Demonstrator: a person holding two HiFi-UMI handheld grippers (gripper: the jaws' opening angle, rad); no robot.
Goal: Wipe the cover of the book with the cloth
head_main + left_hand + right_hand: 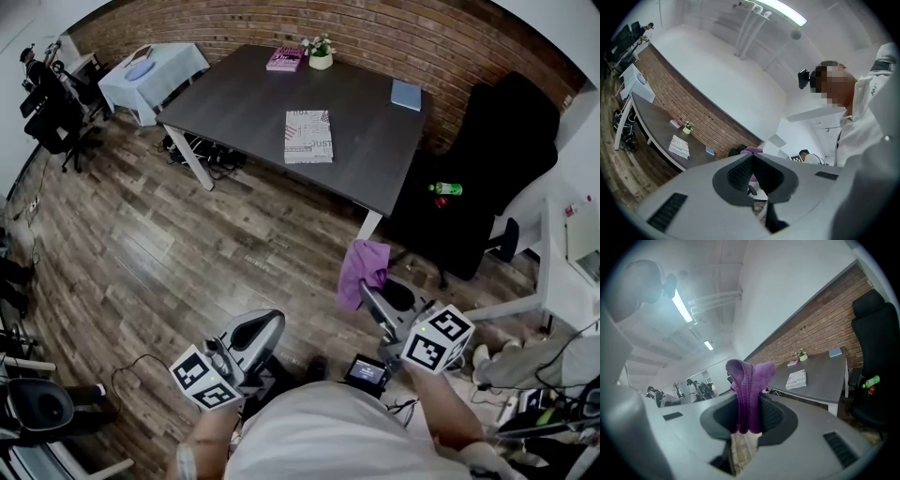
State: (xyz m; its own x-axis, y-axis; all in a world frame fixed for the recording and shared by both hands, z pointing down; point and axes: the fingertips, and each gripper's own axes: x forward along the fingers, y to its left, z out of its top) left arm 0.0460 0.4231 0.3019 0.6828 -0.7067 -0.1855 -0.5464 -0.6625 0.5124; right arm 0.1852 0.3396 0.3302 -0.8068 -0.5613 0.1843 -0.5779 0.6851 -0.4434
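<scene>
Right tongs (382,309) gripped the purple cloth (364,267); left tongs (246,339) sat closed, empty. The book (308,136) lay well ahead, lengthwise away.

Left tool (263,327) and right tool (368,298): pale grey moulded shells with dark ribbed pads and dark slotted grilles. Left cube (203,380) and right cube (436,339): white, printed with black square markers. Wearer: white top (328,431); black head camera (803,78).
</scene>
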